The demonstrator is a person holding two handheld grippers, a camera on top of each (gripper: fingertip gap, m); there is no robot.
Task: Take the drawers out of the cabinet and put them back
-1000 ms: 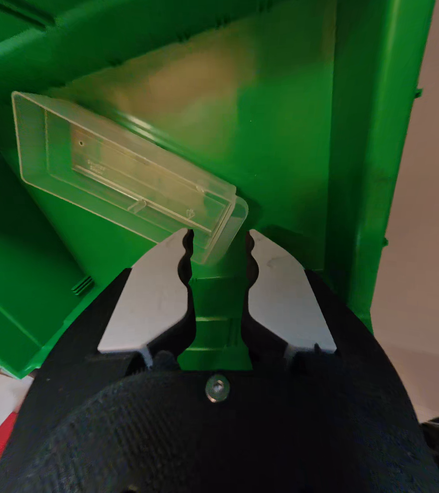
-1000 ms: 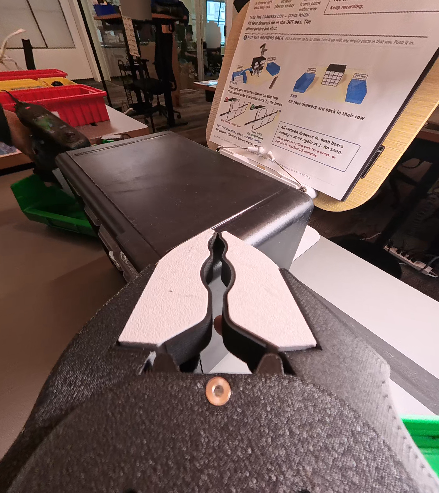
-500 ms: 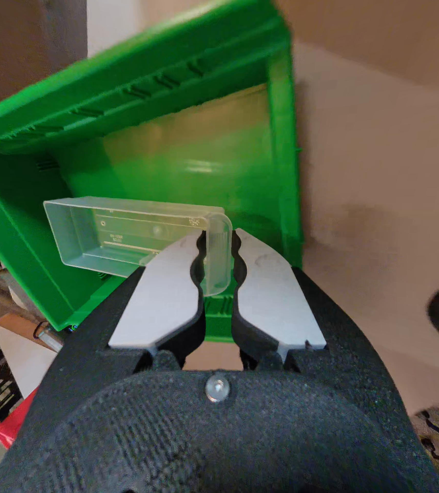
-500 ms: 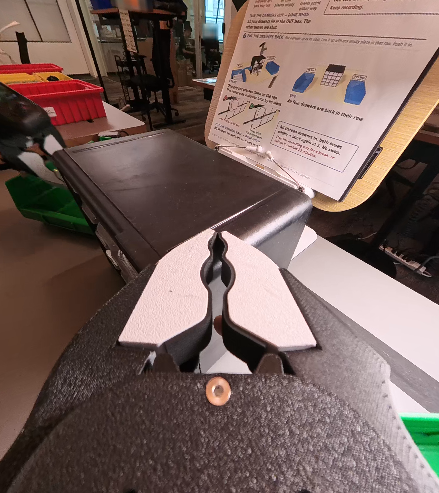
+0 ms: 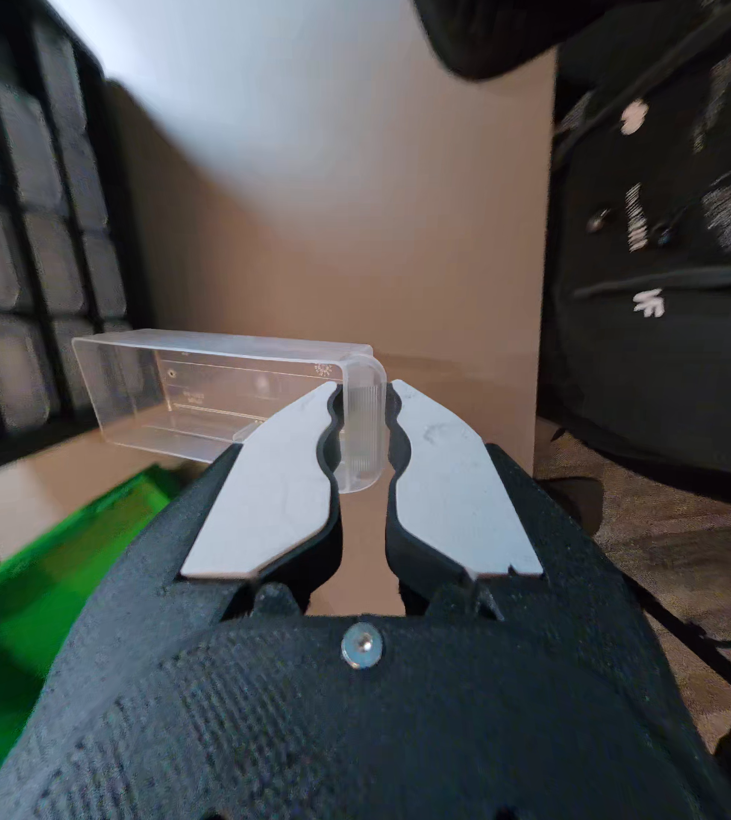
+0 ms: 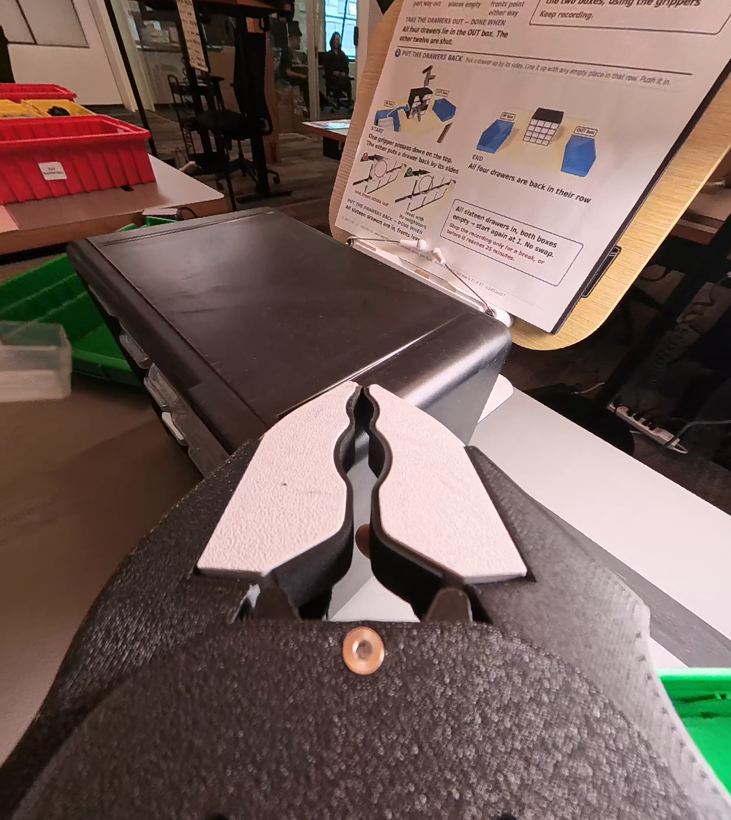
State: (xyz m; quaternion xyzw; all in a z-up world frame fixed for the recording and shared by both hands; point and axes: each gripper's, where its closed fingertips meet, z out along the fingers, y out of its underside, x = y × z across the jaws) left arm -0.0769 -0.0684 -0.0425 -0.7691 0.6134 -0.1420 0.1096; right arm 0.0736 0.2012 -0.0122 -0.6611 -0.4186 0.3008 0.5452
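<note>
Clear plastic drawer (image 5: 203, 399) held in left claw (image 5: 365, 426) by ribbed front handle, off counter (image 5: 354, 222). Drawer long axis runs sideways from claw, open back end toward cabinet (image 5: 21, 222); cabinet front grid just beyond that end. Judgement: insertion needs long axis lined up with empty slot, back end first; none discernible, view blurred. Green bin (image 5: 21, 599) below drawer. Right claw (image 6: 363, 392) closed on nothing, pressing cabinet top at near corner. Left claw nearer cabinet front.
</note>
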